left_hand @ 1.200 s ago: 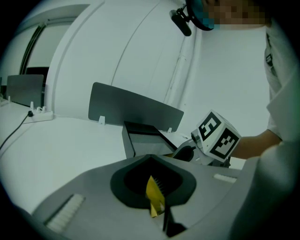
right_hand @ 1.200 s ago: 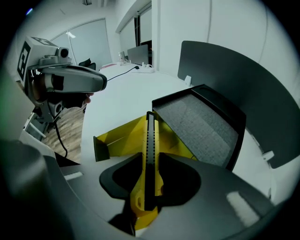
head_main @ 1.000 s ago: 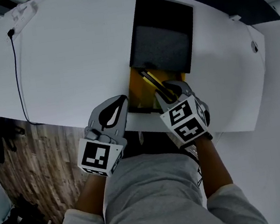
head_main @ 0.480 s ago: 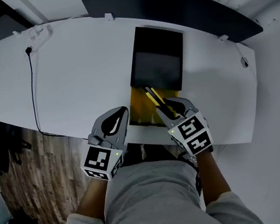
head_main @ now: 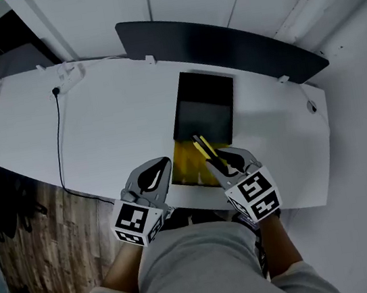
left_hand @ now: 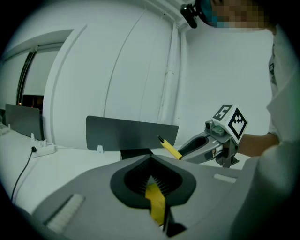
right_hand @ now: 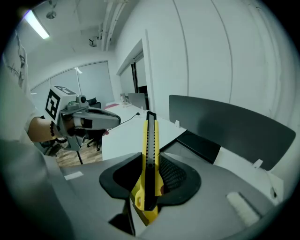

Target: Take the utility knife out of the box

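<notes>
A box with a black lid (head_main: 205, 108) and a yellow tray (head_main: 188, 165) lies at the near edge of the white table (head_main: 104, 120). My right gripper (head_main: 218, 160) is shut on the yellow utility knife (head_main: 207, 150). The knife (right_hand: 151, 133) stands up between the jaws, its black tip pointing away from me, above the tray. My left gripper (head_main: 166, 160) hovers shut just left of the tray. A thin yellow strip shows through the slit below its closed tips (left_hand: 151, 157). The left gripper view also catches the right gripper (left_hand: 190, 146) carrying the knife (left_hand: 169, 148).
A black cable (head_main: 60, 150) runs from a white power strip (head_main: 66, 72) over the table's left edge. A dark upright panel (head_main: 222, 37) stands behind the table. Wooden floor (head_main: 26, 234) lies at the left. The person's lap (head_main: 202, 269) fills the bottom.
Both grippers have risen from the box. The knife has come up out of the yellow tray in the right gripper. The head view has pulled back.
</notes>
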Demonstrator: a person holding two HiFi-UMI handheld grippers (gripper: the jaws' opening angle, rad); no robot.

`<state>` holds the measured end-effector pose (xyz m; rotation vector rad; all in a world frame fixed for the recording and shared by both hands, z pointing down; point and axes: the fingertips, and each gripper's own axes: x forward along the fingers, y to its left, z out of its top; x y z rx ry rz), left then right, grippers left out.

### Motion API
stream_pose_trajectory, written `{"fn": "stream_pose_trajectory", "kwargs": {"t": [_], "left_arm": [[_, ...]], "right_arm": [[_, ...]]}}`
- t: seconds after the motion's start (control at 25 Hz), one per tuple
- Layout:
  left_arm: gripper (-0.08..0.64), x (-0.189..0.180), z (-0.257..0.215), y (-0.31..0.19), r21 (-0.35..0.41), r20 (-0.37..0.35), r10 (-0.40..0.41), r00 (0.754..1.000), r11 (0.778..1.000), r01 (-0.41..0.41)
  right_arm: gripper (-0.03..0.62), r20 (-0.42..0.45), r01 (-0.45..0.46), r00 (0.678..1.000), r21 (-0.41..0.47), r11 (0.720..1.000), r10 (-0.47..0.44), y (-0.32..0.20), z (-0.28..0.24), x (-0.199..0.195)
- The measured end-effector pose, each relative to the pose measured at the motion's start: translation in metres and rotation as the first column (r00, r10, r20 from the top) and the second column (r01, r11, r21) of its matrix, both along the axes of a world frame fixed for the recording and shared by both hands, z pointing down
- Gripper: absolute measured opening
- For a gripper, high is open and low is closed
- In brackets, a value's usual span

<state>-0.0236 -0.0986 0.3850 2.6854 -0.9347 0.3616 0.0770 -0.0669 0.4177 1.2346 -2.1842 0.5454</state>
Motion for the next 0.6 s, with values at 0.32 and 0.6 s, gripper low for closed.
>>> {"fn": "stream_pose_trajectory", "kwargs": {"t": [0.32, 0.6], "left_arm": [[0.0, -0.005, -0.023, -0.001, 0.031, -0.024, -0.043, 0.999, 0.999, 0.043], [0.0, 0.004, -0.027, 0.008, 0.032, -0.015, -0.013, 1.0, 0.999, 0.014]], "right_arm": [[0.132, 0.016, 0.008, 1.0, 0.062, 0.998, -0.009, 0.004, -0.03, 0.004], [0.132, 0.034, 0.008, 0.999, 0.061, 0.998, -0.01, 0.01, -0.029, 0.003]]}}
